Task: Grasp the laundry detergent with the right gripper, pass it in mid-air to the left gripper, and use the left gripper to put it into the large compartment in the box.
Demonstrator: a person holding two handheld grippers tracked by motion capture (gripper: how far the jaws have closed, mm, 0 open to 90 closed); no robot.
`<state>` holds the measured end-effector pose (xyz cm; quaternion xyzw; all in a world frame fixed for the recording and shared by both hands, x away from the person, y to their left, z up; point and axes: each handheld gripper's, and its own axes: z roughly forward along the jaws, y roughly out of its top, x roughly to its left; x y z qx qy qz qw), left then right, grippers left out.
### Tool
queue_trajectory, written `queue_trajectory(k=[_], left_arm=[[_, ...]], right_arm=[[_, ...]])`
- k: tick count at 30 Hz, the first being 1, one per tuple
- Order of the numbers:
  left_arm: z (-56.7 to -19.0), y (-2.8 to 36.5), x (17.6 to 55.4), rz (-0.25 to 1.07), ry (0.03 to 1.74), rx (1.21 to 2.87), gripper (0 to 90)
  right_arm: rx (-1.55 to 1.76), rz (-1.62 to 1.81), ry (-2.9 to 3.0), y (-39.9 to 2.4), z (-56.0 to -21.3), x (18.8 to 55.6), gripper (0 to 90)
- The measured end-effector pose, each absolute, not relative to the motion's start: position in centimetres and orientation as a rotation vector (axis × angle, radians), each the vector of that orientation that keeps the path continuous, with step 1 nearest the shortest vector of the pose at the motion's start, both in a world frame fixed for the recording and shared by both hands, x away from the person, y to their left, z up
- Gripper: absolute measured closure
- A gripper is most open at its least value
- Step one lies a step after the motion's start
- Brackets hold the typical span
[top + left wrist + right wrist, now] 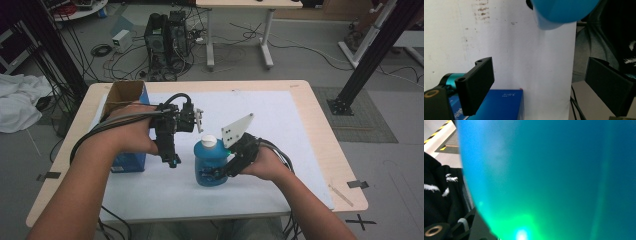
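A blue bottle point(209, 167) with a white cap point(209, 141) stands on the white mat point(280, 130) near the front middle. My right gripper point(220, 172) comes at it from the right and is shut on its body. In the right gripper view the bottle's blue-green wall point(549, 177) sits right against the lens. My left gripper point(172, 159) points down just left of the bottle, apart from it. In the left gripper view its jaws stand wide apart, the left gripper point(541, 87) holds nothing, and the bottle's underside point(561, 10) shows at the top.
An open-topped blue carton point(127, 95) stands at the table's left, partly under my left forearm; its blue side point(499, 105) lies below the left jaws. The table's light wooden rim point(325, 145) frames the mat. Computers, cables and black frame posts stand on the floor beyond.
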<state>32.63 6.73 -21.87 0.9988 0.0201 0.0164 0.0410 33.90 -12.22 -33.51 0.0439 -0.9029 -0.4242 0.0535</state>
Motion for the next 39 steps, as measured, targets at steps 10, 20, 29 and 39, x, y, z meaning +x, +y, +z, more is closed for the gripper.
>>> queue_trajectory(k=[10, 20, 29, 39], left_arm=[[-22.0, 6.2, 32.3, 0.047, 0.008, 3.065, 8.9], [-22.6, 5.6, 32.4, 0.02, 0.015, 3.086, 8.9], [-22.9, 4.8, 32.4, 0.013, 0.0, 3.087, 8.9], [-23.2, 3.9, 32.6, 0.023, -0.037, 3.121, 8.9]], right_arm=[[0.141, -1.341, -2.724, -10.0, -34.8, 34.4, 44.7], [0.15, -1.349, -2.707, -8.6, -35.2, 34.6, 44.7], [0.157, -1.346, -2.694, -7.7, -35.4, 34.5, 44.7], [0.186, -1.361, -2.693, -7.0, -35.2, 34.4, 44.8]])
